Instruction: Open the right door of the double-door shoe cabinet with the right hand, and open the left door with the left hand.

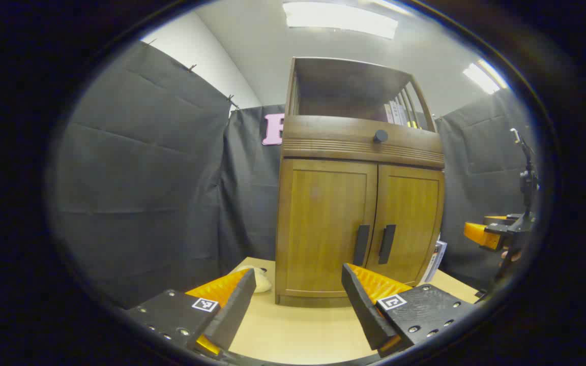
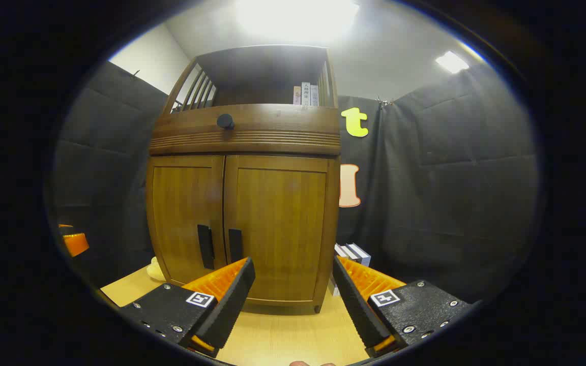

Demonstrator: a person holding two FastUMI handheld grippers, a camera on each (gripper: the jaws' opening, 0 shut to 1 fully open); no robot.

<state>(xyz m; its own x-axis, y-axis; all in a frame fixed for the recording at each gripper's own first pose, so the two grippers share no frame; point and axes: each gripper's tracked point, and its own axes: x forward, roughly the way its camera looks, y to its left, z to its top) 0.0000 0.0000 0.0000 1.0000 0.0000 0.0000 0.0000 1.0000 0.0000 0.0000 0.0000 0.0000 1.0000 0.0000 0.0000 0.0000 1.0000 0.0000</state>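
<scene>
Nearest in the right gripper view, the right tongs [image 2: 293, 284] hang released and empty above the surface [image 2: 283, 338], short of the shoe cabinet [image 2: 244, 203]. The left tongs [image 1: 298, 292] in the left gripper view are likewise spread wide, grasping nothing.

Both doors look closed, so I judge the first step is pending: steer the right tongs toward eleven o'clock onto the right handle [image 2: 235, 245], pinch it squarely, then pull along the hinge arc rather than straight back. The left handle [image 2: 205, 246] sits just beside it, so stray contact is a risk.

Counted: two doors, two handles, one round knob [image 2: 225, 121] at twelve o'clock, a few books [image 2: 306, 94] on the upper shelf.
</scene>
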